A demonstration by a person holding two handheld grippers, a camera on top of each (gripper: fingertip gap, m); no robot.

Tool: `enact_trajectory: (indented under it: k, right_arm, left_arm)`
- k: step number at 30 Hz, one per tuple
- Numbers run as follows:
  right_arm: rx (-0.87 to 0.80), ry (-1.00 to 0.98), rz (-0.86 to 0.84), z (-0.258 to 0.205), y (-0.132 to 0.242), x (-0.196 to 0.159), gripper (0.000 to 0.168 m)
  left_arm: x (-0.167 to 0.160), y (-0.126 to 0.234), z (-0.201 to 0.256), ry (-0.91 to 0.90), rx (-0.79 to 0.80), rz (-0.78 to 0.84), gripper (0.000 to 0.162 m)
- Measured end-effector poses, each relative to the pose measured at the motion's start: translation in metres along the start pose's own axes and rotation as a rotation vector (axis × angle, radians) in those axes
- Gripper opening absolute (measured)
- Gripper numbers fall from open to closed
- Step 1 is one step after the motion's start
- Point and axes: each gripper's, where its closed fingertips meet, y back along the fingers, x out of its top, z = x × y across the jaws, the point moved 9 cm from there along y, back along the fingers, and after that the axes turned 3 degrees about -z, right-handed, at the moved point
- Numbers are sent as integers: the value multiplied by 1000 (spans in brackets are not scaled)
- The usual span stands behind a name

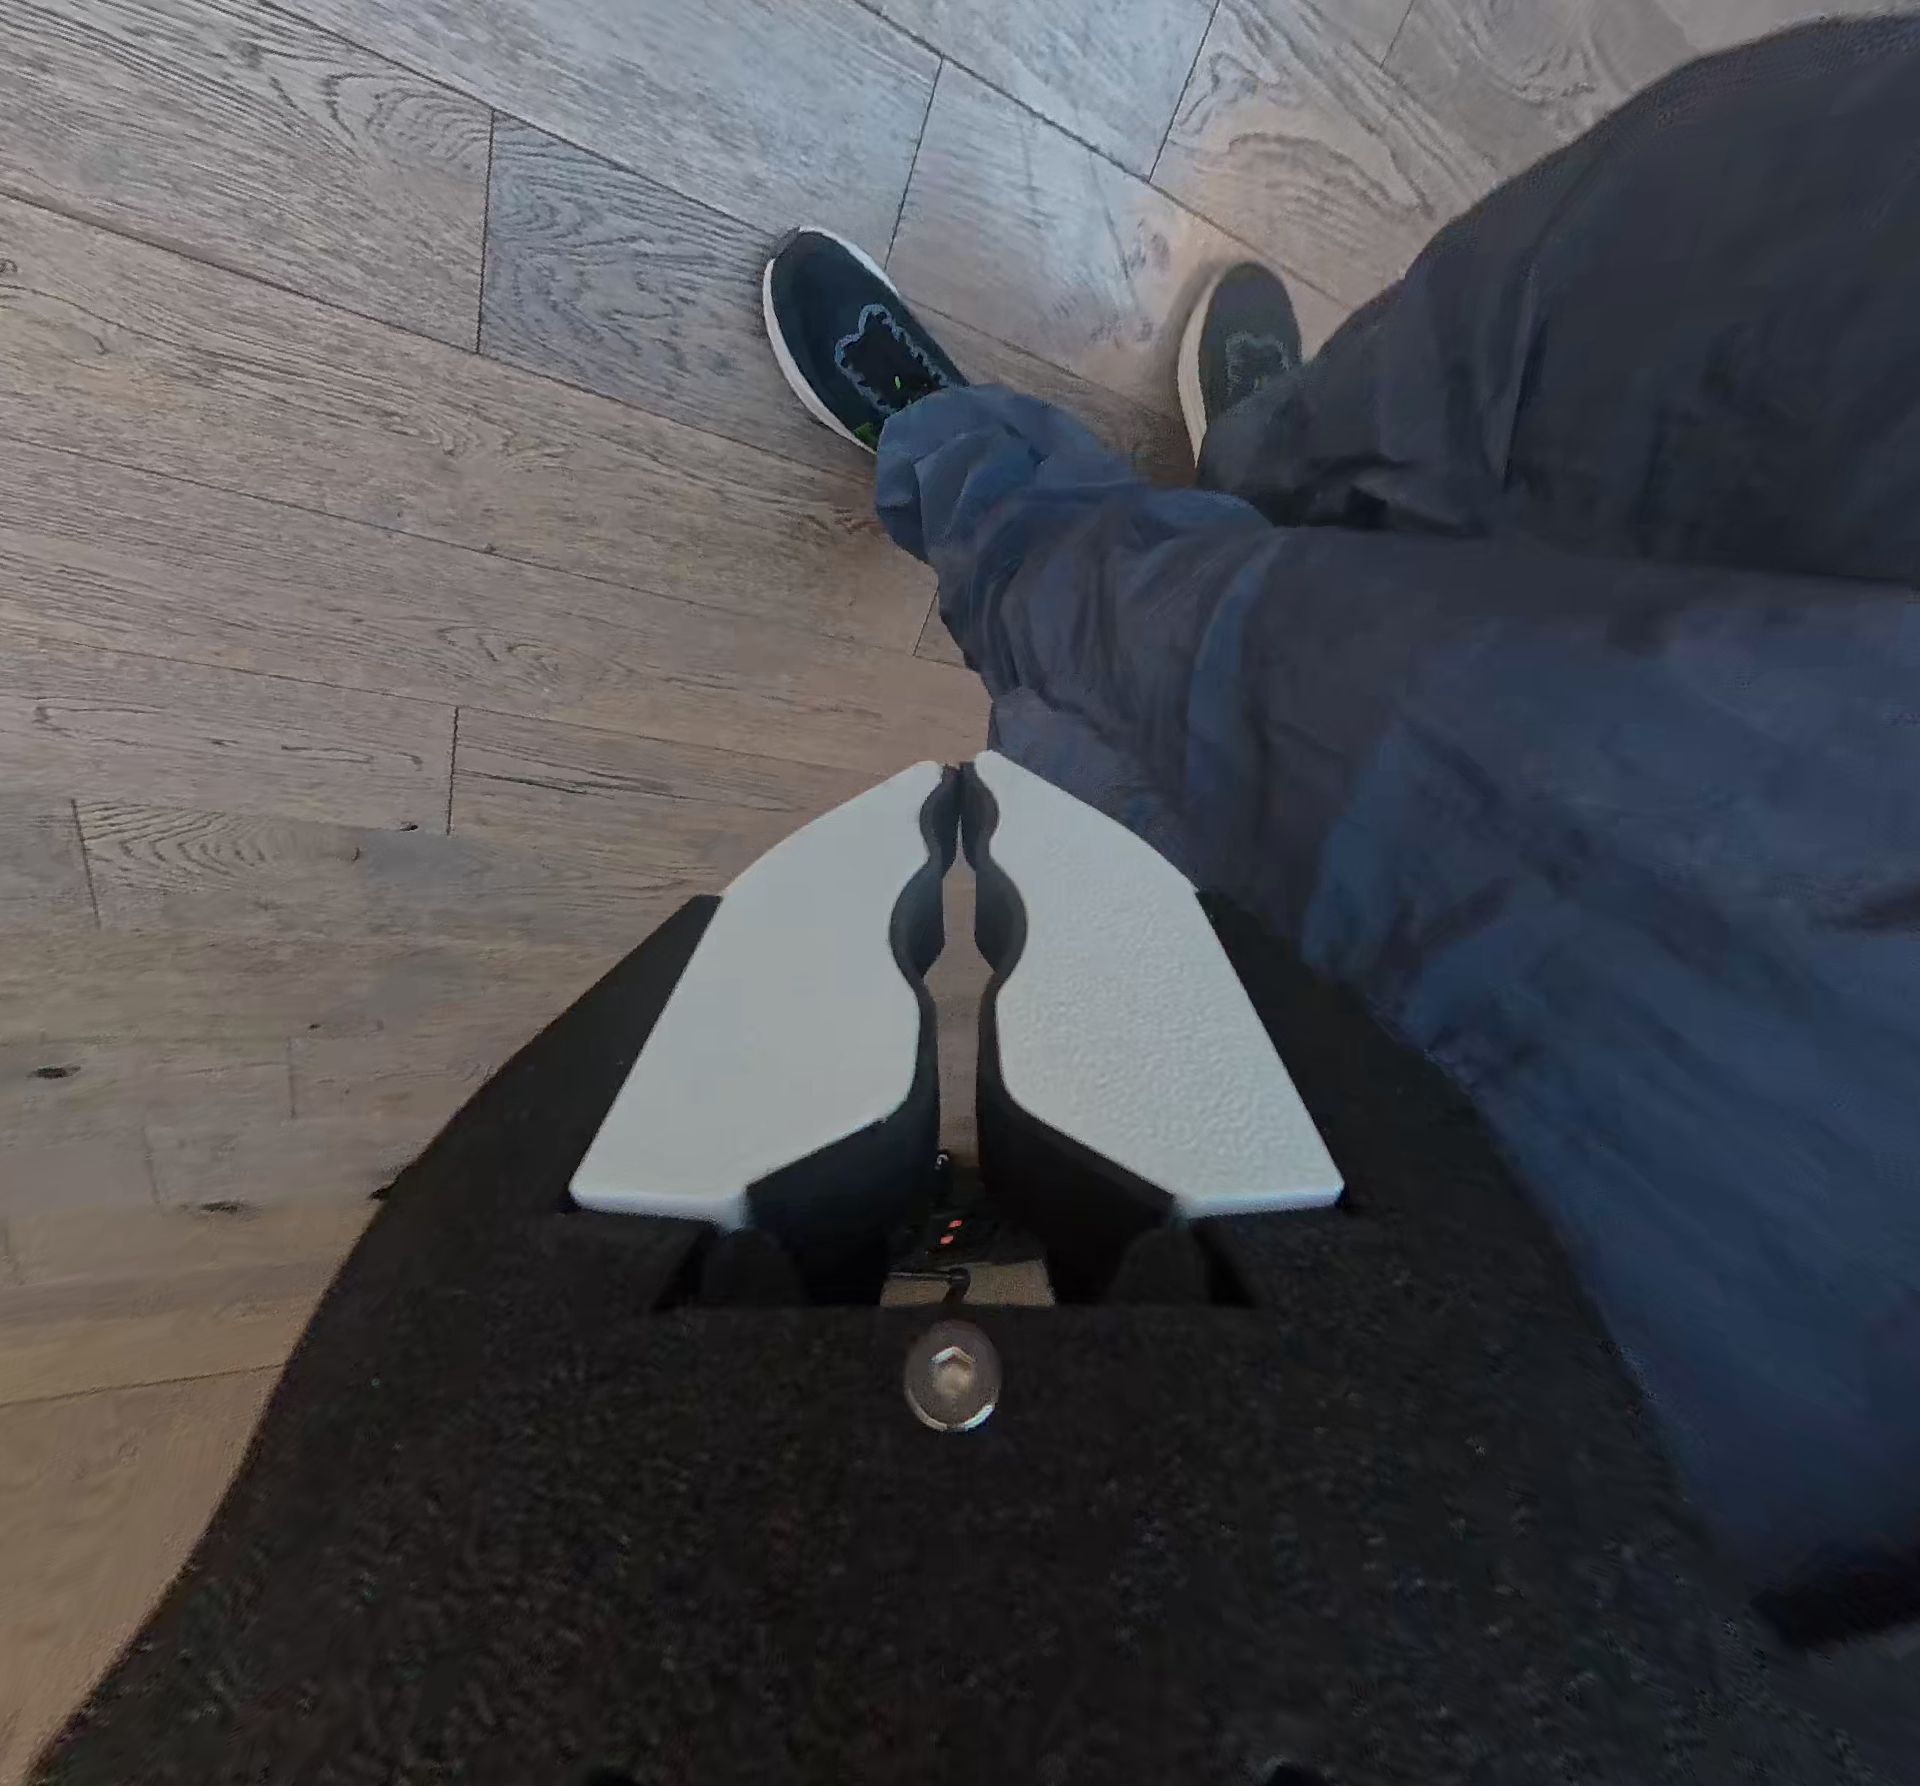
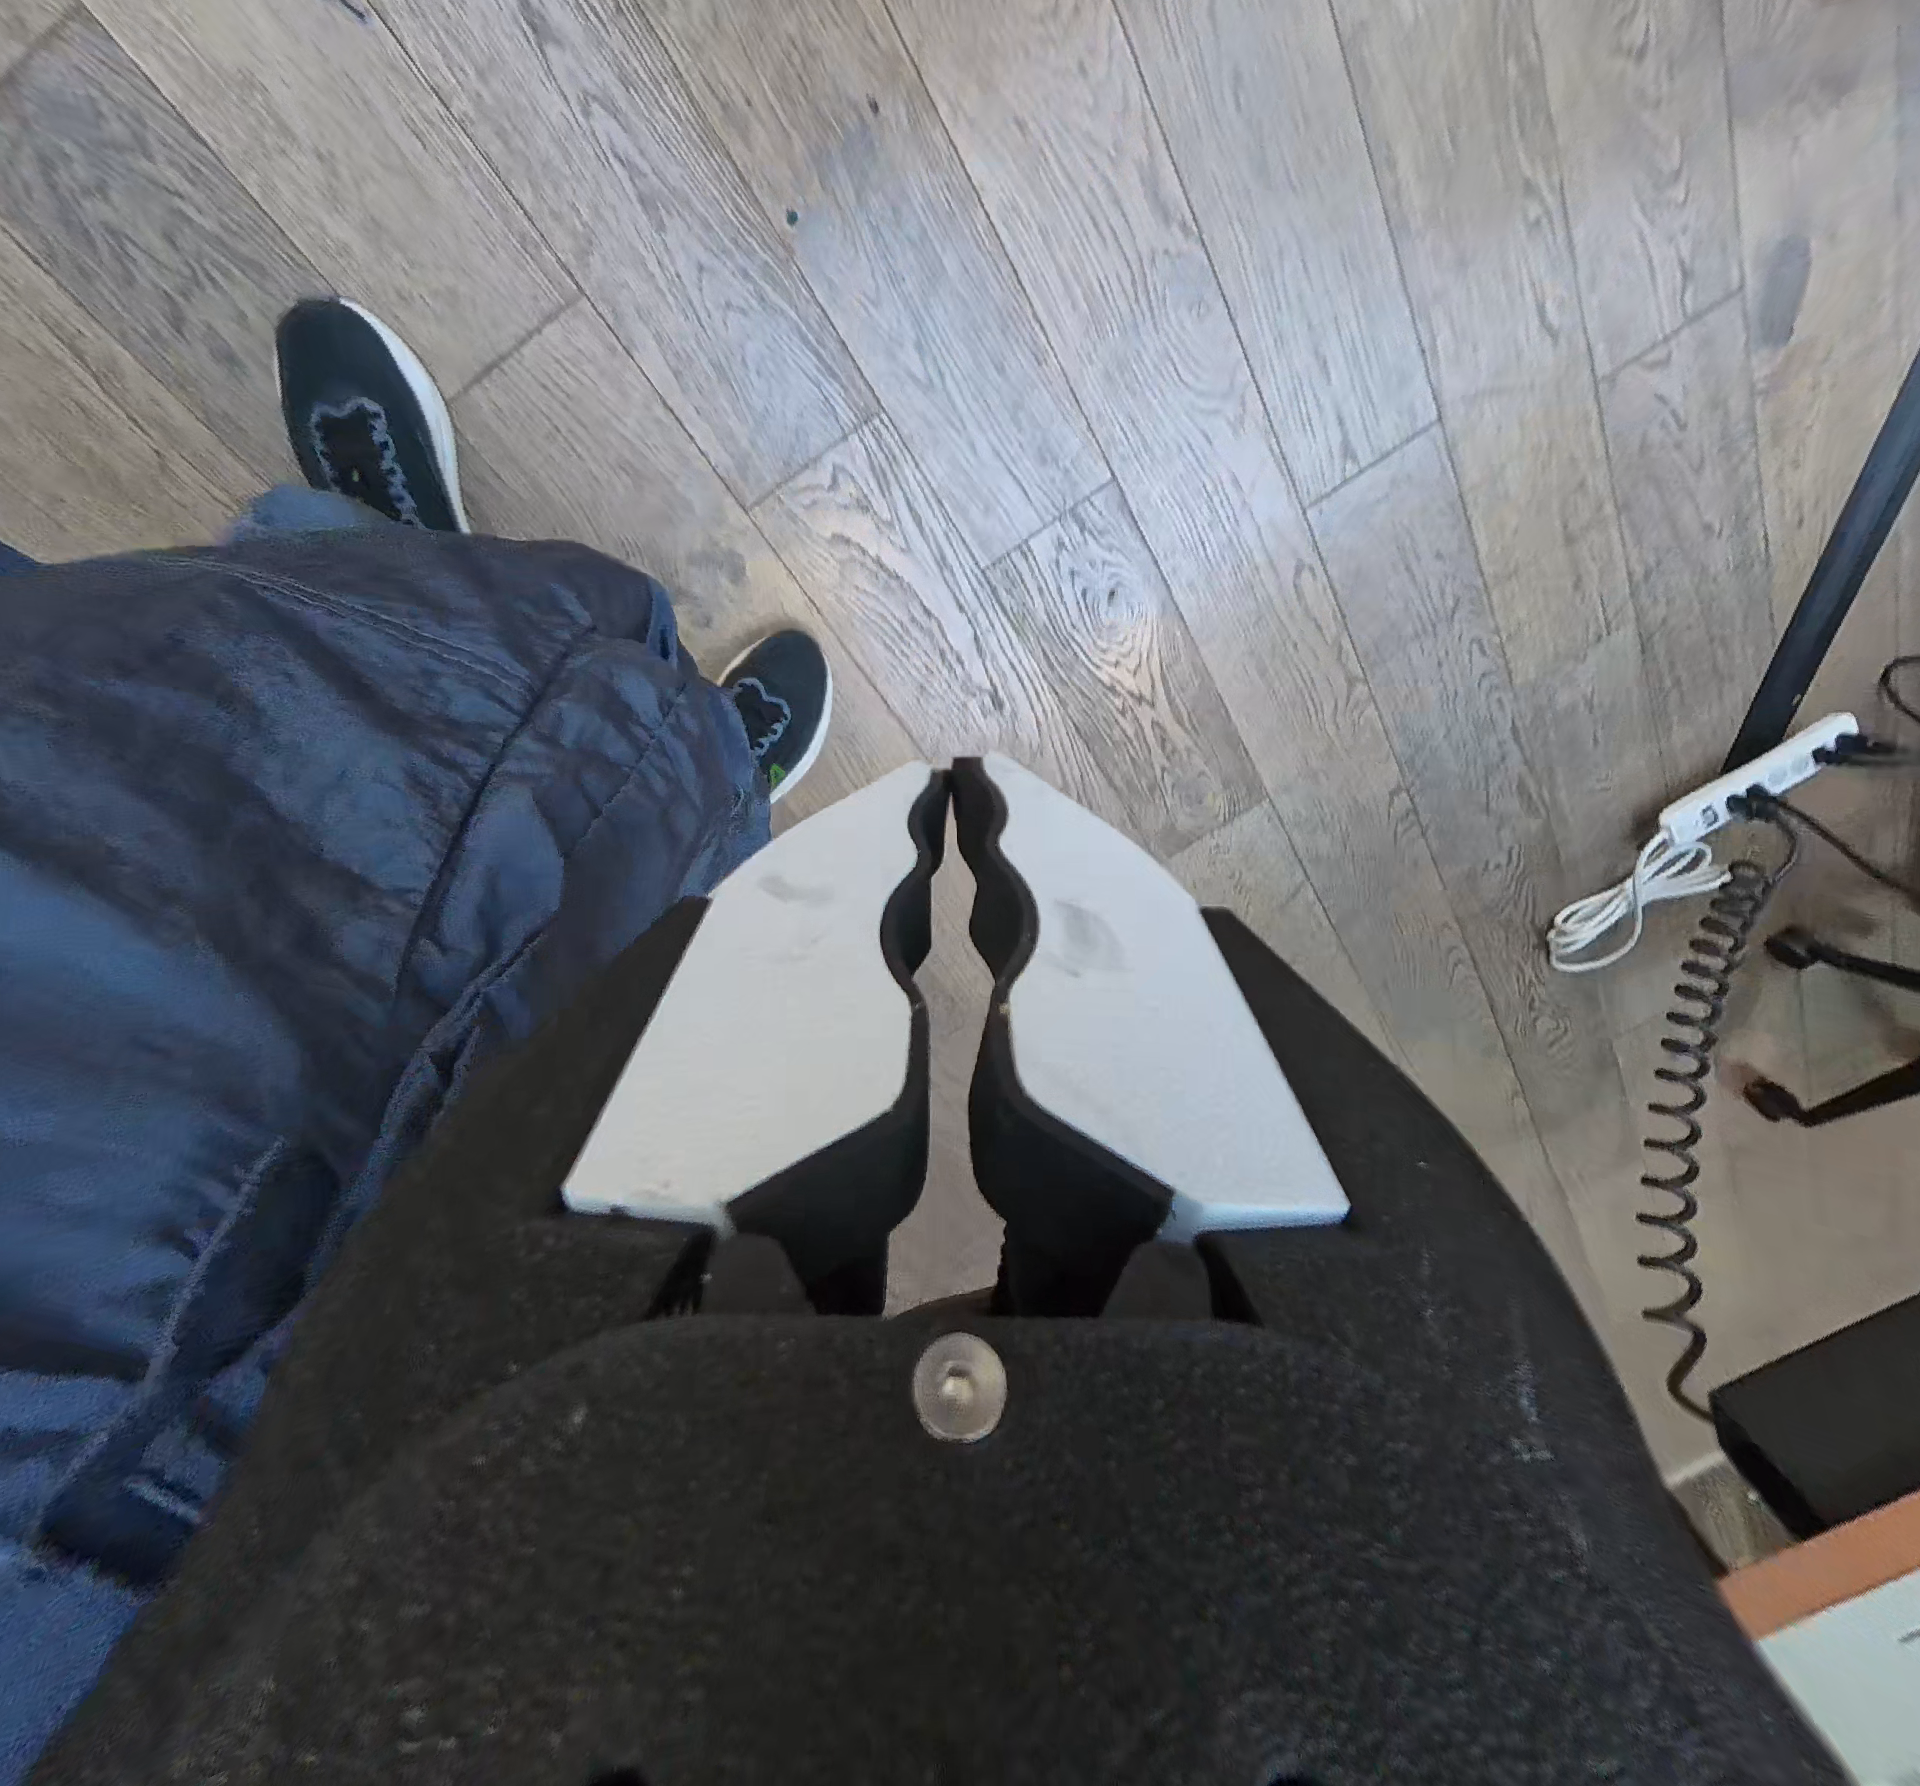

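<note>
Both my claws point down at the wood floor (image 1: 416, 489), hanging at my sides, which is why my own legs fill the views. My left claw (image 1: 957, 780) has its tips pressed together with nothing between them; it is just beside my trouser leg (image 1: 1455, 801), above my shoes (image 1: 862, 344). My right claw (image 2: 951, 775) is likewise closed and empty, near my jacket (image 2: 312, 801). Well off to its right lie a white power strip (image 2: 1756, 780), a coiled black cable (image 2: 1704, 1061) and a dark stand leg (image 2: 1839, 541). Nothing lies within reach of either claw.
</note>
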Motion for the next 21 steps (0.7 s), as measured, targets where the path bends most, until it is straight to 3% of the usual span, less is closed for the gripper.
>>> enact_trajectory:
  k: [4,11,15,21]
  right_arm:
    - [-13,95,96,-6,16,54,2]
    - [-44,228,73,8,12,114,2]
    - [-24,255,8,32,-10,134,2]
    - [29,232,-91,81,-36,176,2]
  left_arm:
    - [2,-3,-11,35,-32,12,0]
    - [32,-24,4,92,-97,-3,0]
    - [73,-21,11,67,-73,-1,0]
    - [160,14,2,118,-55,90,0]
